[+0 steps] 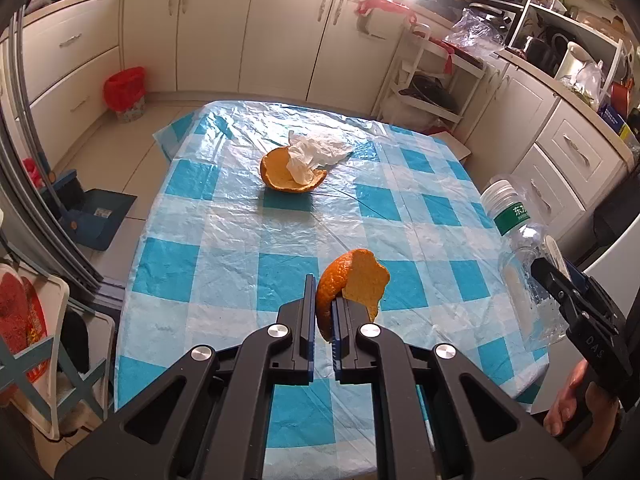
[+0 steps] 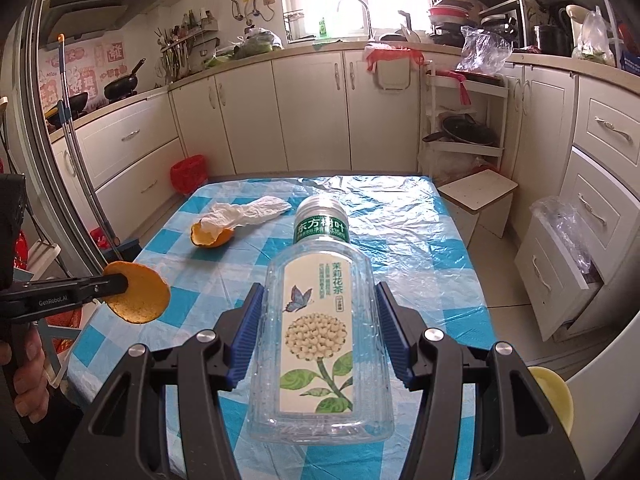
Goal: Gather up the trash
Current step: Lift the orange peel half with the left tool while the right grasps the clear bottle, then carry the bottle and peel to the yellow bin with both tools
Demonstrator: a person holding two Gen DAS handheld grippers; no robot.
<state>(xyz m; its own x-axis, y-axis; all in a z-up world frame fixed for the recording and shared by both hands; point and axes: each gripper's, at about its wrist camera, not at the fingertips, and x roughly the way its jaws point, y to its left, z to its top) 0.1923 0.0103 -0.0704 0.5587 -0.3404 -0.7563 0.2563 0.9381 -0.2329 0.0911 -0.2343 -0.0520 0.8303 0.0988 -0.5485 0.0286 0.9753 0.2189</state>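
A: Left tongs (image 1: pixel 323 304) status?

B: Pressed nearly together, pinching an orange peel piece (image 1: pixel 352 284). Curved shell shape, dimpled orange skin outside, pale matte pith inside. It's off the surface, held above the near part of the counter (image 1: pixel 208 240).

A: Right tongs (image 2: pixel 318 328)?

B: Clamped on a plastic bottle (image 2: pixel 320 332) by its two flat sides, blue ribbed pads against the clear ridged walls. Bottle looks empty, squarish body, white ribbed cap pointing away from the camera, cream label with a butterfly and a flower cluster, green band at the neck. In the left view it hangs past the counter's right edge.

A: What's still lying down there?

B: A second peel (image 1: pixel 290 174), bowl-shaped, open side up, far half of the counter. A crumpled white tissue (image 1: pixel 316 152) lies partly in it and trails off toward the far side. Thin, wrinkled, soft-looking.

A: Counter surface?

B: Glossy plastic sheet, blue and white check, creased all over, lots of glare.

A: Bin?

B: Small one with a red liner (image 1: pixel 125 92) on the tiled floor, by the cream cabinets, beyond the counter's far left corner. Well apart from both tongs.
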